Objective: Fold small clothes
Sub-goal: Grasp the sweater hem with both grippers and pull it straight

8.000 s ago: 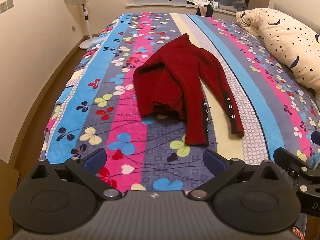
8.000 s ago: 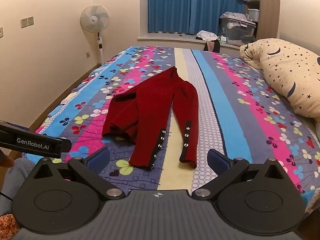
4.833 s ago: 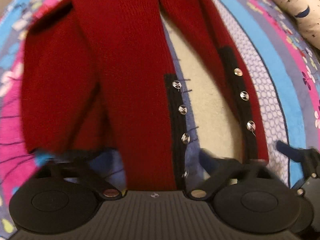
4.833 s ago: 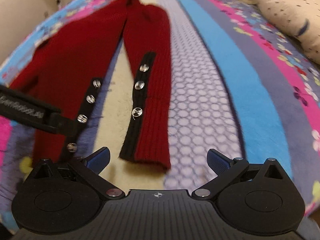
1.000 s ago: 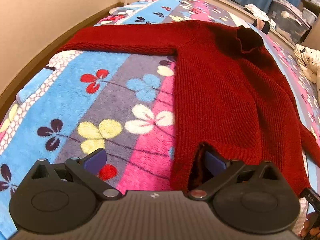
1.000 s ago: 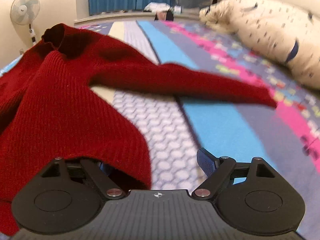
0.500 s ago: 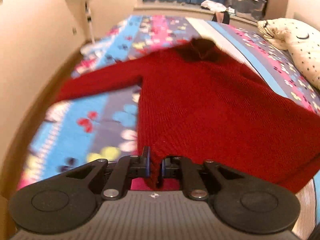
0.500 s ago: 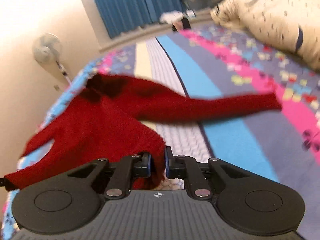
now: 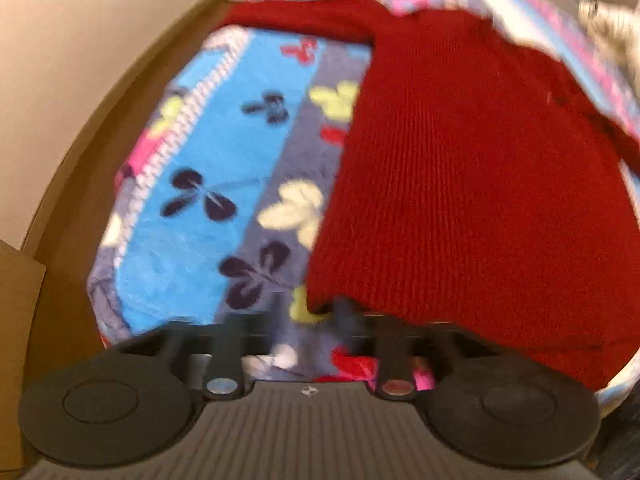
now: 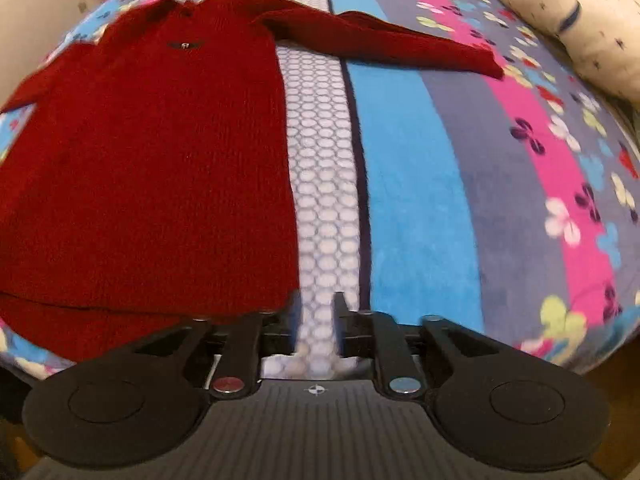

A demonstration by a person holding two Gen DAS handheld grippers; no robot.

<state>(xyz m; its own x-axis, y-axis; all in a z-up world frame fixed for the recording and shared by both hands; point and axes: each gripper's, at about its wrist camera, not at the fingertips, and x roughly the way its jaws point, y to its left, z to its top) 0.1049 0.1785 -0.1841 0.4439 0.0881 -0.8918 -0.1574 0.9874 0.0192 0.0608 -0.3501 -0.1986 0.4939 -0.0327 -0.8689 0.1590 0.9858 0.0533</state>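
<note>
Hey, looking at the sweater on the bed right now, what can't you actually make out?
- Left wrist view: the sweater collar and far bed are motion-blurred; the right sleeve runs off the frame edge.
- Right wrist view: the small label is too small to read; the left sleeve is cut off.

A: Any writing you can actually read from your claws right now?

B: Nope. My right cam shows a small dark tag [image 10: 185, 44] on the chest of the red sweater [image 10: 152, 152], but it's way too tiny and blurry to make out.
</note>
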